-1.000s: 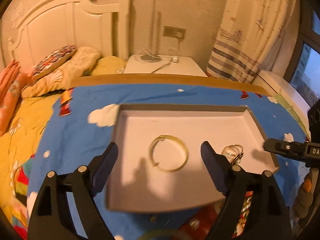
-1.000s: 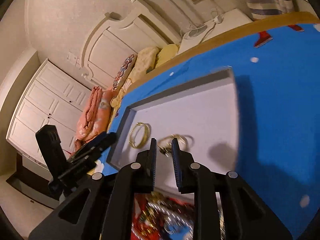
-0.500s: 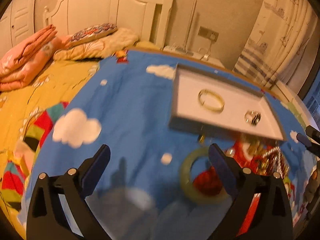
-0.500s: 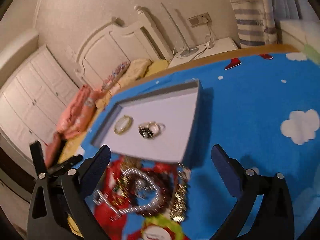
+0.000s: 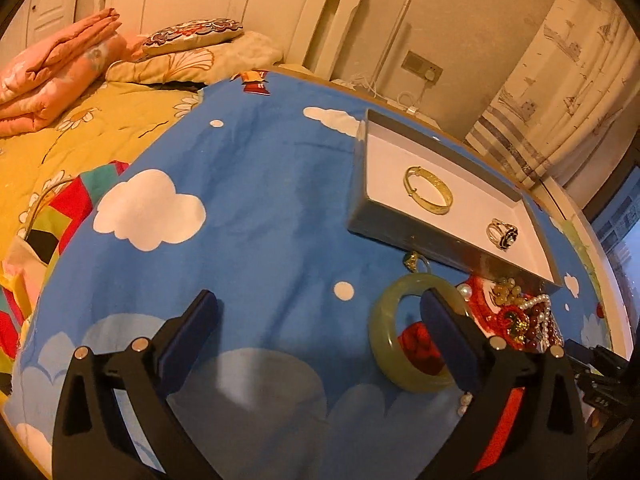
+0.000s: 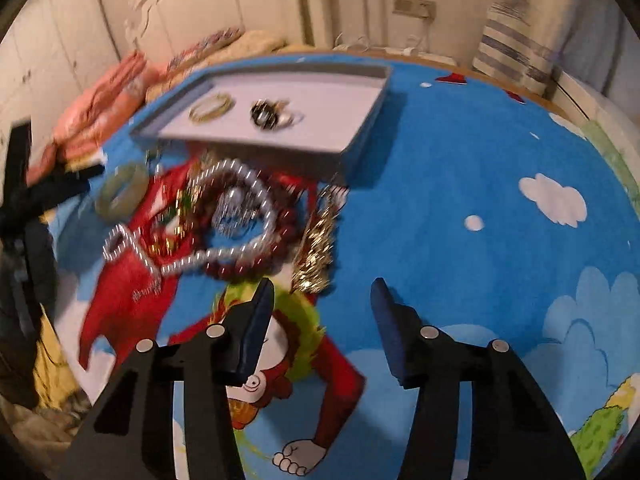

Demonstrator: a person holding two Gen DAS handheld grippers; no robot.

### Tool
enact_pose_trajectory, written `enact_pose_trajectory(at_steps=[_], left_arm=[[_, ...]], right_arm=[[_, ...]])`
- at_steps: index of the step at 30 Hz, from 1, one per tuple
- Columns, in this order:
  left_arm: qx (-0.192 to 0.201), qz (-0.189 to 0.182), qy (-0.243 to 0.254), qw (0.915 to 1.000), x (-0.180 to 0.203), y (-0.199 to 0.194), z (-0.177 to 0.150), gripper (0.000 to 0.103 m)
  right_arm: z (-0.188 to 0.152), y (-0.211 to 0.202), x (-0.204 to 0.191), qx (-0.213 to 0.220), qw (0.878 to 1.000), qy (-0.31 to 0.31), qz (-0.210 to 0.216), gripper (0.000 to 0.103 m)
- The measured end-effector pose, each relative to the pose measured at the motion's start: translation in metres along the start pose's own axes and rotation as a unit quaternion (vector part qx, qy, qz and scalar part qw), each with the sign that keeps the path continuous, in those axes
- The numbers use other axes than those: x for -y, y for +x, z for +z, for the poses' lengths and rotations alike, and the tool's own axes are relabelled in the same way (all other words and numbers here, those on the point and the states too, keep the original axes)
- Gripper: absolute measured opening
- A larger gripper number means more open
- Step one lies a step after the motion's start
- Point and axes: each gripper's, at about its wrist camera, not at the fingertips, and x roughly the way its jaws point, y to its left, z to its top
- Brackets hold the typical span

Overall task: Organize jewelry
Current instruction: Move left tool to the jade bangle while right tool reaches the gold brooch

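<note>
Left gripper [image 5: 320, 320] jaws wide, empty; pale green jade bangle [image 5: 386, 334] just beside right finger. Right gripper [image 6: 322, 300] closing, nothing between jaws; pearl-and-bead jewelry heap [image 6: 224, 220] beyond. Farther, grey shallow tray [image 5: 400, 236] holds gold bangle [image 5: 428, 190] and dark-stone ring [image 5: 503, 234].

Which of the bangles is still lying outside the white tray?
The pale green jade bangle, lying on the blue cloth in front of the tray, beside the heap of beads. The other, the gold bangle, already lies inside the tray with a ring.
</note>
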Motion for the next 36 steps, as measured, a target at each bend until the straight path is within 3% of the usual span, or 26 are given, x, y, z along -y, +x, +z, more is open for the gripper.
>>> enact_pose_trajectory(at_steps=[5, 8, 16, 19, 24, 29, 36], left_arm=[[0.003, -0.013, -0.005, 0.9999, -0.002, -0.002, -0.001, 0.100], [0.004, -0.020, -0.008, 0.9998, -0.002, -0.002, -0.001, 0.100], [0.003, -0.032, -0.005, 0.9995, -0.002, -0.002, -0.001, 0.100], [0.007, -0.036, -0.003, 0.9993, -0.002, -0.004, -0.002, 0.100], [0.005, -0.038, 0.007, 0.9993, 0.002, -0.004, -0.003, 0.100], [-0.011, -0.048, 0.042, 0.9979, 0.014, -0.002, -0.005, 0.100], [-0.044, -0.028, 0.130, 0.9901, 0.056, 0.009, -0.011, 0.100]], right_arm=[[0.010, 0.007, 0.007, 0.000, 0.999, 0.020, -0.025, 0.039], [0.016, 0.009, 0.013, -0.001, 0.999, 0.036, -0.031, 0.037], [0.029, 0.019, 0.001, 0.005, 0.999, -0.001, -0.042, 0.037], [0.026, 0.018, -0.001, 0.013, 0.999, -0.014, -0.033, 0.022], [0.014, 0.009, 0.006, 0.020, 1.000, 0.004, -0.016, 0.022], [0.006, 0.003, 0.016, 0.028, 0.999, 0.034, 0.005, 0.022], [0.006, -0.001, 0.017, 0.039, 0.998, 0.041, 0.012, 0.022]])
